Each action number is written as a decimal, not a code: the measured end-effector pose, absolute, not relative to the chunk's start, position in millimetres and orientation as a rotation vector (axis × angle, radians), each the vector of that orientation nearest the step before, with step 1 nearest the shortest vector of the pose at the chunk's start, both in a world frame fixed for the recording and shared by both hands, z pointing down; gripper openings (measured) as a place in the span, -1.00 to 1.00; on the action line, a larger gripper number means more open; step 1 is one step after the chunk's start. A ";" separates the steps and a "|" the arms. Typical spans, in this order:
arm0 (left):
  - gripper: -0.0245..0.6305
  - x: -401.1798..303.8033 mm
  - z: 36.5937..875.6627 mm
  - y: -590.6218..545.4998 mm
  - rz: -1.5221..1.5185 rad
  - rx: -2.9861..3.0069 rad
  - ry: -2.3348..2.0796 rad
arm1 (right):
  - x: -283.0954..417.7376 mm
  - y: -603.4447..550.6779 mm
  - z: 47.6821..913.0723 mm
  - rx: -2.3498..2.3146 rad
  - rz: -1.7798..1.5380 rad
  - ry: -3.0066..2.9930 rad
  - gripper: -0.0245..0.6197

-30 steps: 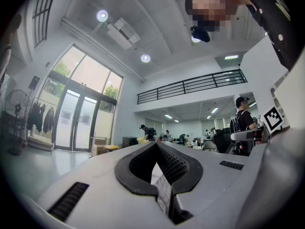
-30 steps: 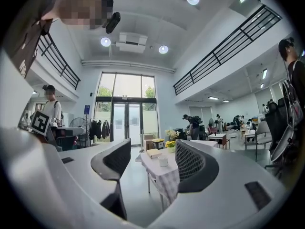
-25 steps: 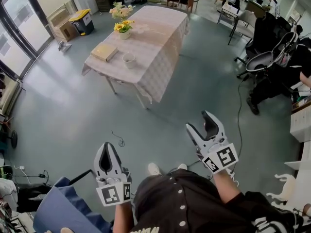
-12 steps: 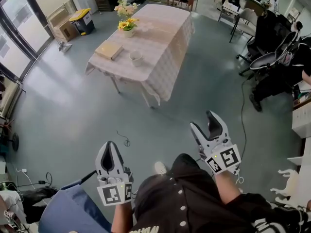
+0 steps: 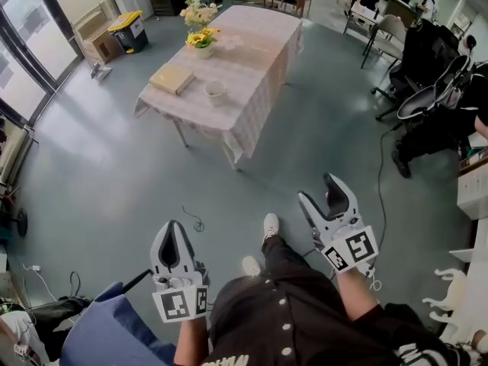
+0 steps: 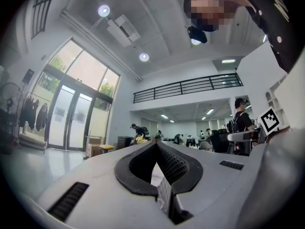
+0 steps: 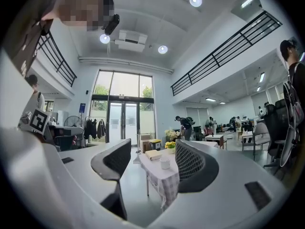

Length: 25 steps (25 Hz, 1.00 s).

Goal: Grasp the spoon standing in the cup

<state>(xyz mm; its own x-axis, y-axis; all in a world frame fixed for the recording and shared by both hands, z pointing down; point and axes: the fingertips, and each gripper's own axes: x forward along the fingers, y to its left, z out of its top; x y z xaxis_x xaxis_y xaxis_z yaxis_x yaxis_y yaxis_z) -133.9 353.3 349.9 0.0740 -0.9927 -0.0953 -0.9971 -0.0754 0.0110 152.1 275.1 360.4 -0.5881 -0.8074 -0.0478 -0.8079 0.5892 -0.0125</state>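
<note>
I have both grippers held low over the grey floor (image 5: 114, 174), well apart from the table (image 5: 255, 48) where the cup (image 5: 216, 91) stands. The left gripper (image 5: 171, 229) has its jaws pressed together at the tips with nothing between them; its own view shows the dark pads (image 6: 178, 168) meeting around a hollow gap. The right gripper (image 5: 321, 195) is spread wide and holds nothing, and through the space between its jaws I see the table with its checked cloth. The white cup sits on the table's near half, close to the edge, just beside a flat tan book (image 5: 171, 78). At this range I cannot make out the spoon in either the head view or the right gripper view. Farther back on the table stands a pot of yellow flowers (image 5: 198, 40), and a paler bouquet (image 5: 196, 11) behind it. One white shoe (image 5: 271, 223) shows on the floor between the grippers.
</note>
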 end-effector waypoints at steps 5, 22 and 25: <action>-0.87 -128.6 350.6 330.0 0.112 -2.247 2.120 | 157.8 246.8 361.6 -1.385 0.005 2.766 -0.08; -0.87 -126.1 338.0 221.4 0.116 -2.173 2.164 | 151.6 126.1 356.6 -1.285 0.012 2.809 -0.09; -0.87 -125.6 336.0 202.4 0.111 -2.146 2.181 | 150.5 101.8 353.5 -1.259 0.019 2.812 -0.09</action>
<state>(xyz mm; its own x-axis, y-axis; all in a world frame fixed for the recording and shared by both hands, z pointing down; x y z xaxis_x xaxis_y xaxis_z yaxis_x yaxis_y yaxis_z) -125.6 202.4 336.0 -0.0161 -0.9941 -0.1076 -0.9999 0.0167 -0.0044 150.5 101.8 353.5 -0.6645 -0.7449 -0.0599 -0.7456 0.6662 -0.0136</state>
